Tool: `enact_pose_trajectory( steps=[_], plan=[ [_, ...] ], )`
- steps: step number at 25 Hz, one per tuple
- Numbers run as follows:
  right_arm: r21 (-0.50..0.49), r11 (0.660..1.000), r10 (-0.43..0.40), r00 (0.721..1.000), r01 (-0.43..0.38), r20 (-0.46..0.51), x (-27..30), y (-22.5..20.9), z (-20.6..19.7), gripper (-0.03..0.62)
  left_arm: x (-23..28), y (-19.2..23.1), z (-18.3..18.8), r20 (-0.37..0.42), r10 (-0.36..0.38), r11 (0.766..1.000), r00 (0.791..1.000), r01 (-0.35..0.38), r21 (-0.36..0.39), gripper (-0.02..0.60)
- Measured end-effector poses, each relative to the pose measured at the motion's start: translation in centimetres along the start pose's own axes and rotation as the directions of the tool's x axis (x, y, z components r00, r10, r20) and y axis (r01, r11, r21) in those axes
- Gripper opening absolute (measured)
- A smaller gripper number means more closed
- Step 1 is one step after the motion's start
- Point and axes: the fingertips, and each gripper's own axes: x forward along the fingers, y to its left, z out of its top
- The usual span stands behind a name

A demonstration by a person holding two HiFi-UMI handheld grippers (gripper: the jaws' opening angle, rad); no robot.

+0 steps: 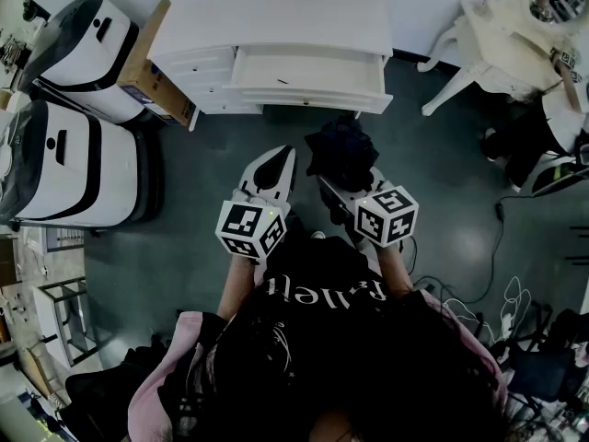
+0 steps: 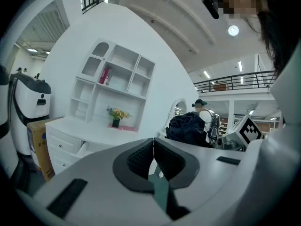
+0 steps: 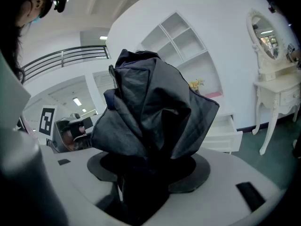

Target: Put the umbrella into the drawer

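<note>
Head view: the folded dark umbrella [image 1: 342, 153] is carried at the front of the right gripper [image 1: 344, 190], above the floor and short of the white dresser [image 1: 276, 17]. The drawer [image 1: 308, 72] stands pulled out, and its inside appears bare. The left gripper [image 1: 282, 153] is just beside the right one and carries nothing.

Left gripper view: the left gripper [image 2: 153, 147] is clenched, pad against pad, with nothing between. The umbrella [image 2: 188, 128] shows to its right, clear of it.

Right gripper view: the right gripper [image 3: 148, 168] grasps the umbrella [image 3: 150, 112] low on the bundle, jaws set wide around it. Loose fabric billows above the grip. The drawer [image 3: 223, 131] lies ahead, to the right.

Assessment: the step in hand is the carry to the drawer. The bundle should be brought over the opening and lowered inside before release, with loose folds kept clear of the front edge. The left gripper should stay out of the path.
</note>
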Motion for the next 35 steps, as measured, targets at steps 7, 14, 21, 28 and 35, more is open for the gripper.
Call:
enact_pose_trajectory(
  steps=[7,14,21,28,35],
  plan=[
    [-0.004,1.0,0.002,1.0,-0.002,-0.004,-0.2,0.2,-0.5,0.282,-0.4,-0.2,-0.3,-0.004,0.005,1.0,1.0,-0.005,0.005,0.015],
    [-0.007,1.0,0.001,1.0,-0.001,-0.008,-0.9,-0.2,-1.2,0.282,-0.7,-0.9,-0.8,-0.014,0.026,1.0,1.0,-0.026,0.002,0.015],
    [-0.008,1.0,-0.002,1.0,0.002,-0.01,-1.4,-0.7,-1.9,0.282,-0.6,-1.2,-1.8,-0.052,0.03,1.0,0.998,-0.03,0.01,0.015],
    [0.012,1.0,-0.02,1.0,0.02,0.003,-0.5,-2.1,-0.9,0.282,1.2,-0.1,-1.5,-0.063,0.028,1.0,0.998,-0.028,0.004,0.015],
    [0.029,0.998,-0.047,0.999,0.047,-0.019,2.2,-4.2,-0.3,0.282,4.5,2.0,-1.9,-0.088,-0.006,1.0,0.996,0.007,0.013,0.015]
  ],
)
